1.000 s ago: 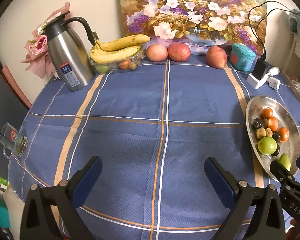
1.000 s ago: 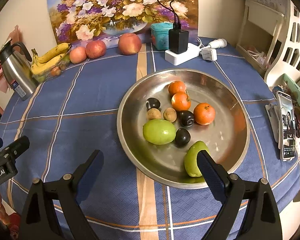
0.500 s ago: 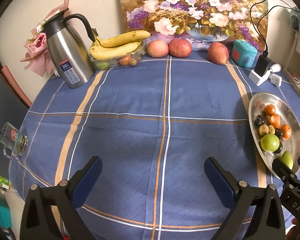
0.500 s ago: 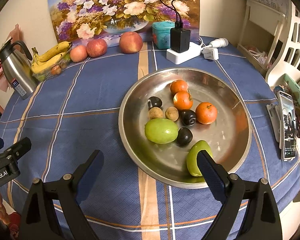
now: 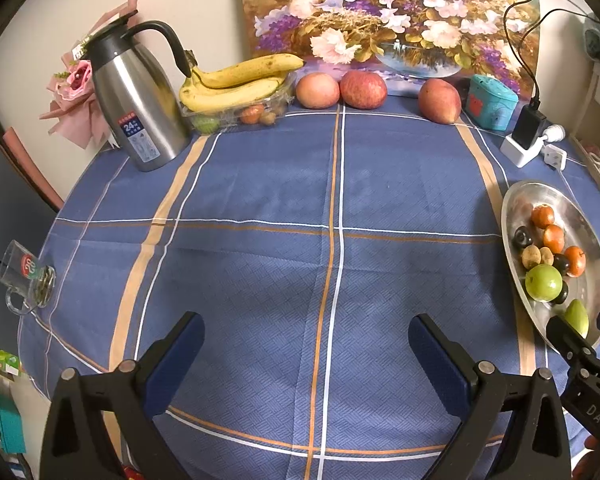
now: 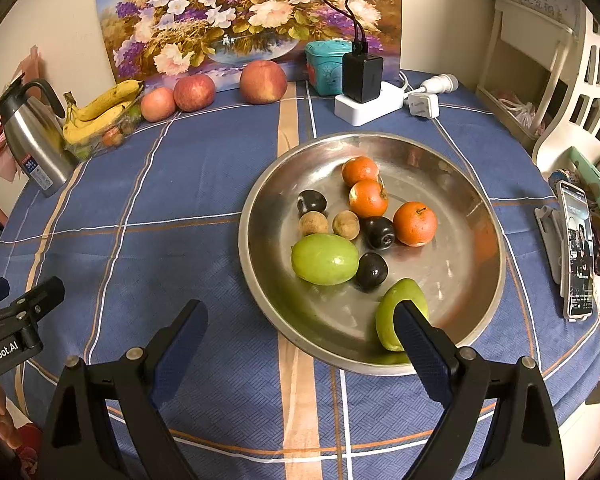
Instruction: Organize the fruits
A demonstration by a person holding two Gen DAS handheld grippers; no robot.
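Nothing on the counter point(image 5: 260, 184) has moved since the earlier frames, and both grippers hang over it as before. Fingers of the left gripper point(image 5: 306, 350) stand wide apart with only blue cloth between them, and the right gripper point(image 6: 300, 334) is also wide open and empty, above the near rim of the metal plate point(image 6: 476, 216). Small fruits point(image 6: 366, 198) lie in this plate, while bananas point(image 5: 236, 84) and apples point(image 5: 362, 89) stay at the far edge near the steel jug point(image 5: 136, 100).

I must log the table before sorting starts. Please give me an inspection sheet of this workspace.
Surface: blue tablecloth, round table.
Job's things: steel tray holding three oranges, three dark fruits, two brown ones, two green; bananas and three apples at the back.
Clutter: thermos, glass mug, teal box, phone.
Grippers: left gripper and right gripper open, empty.
Cables: charger on power strip, black leads.
Surroundings: flower painting, white shelf.
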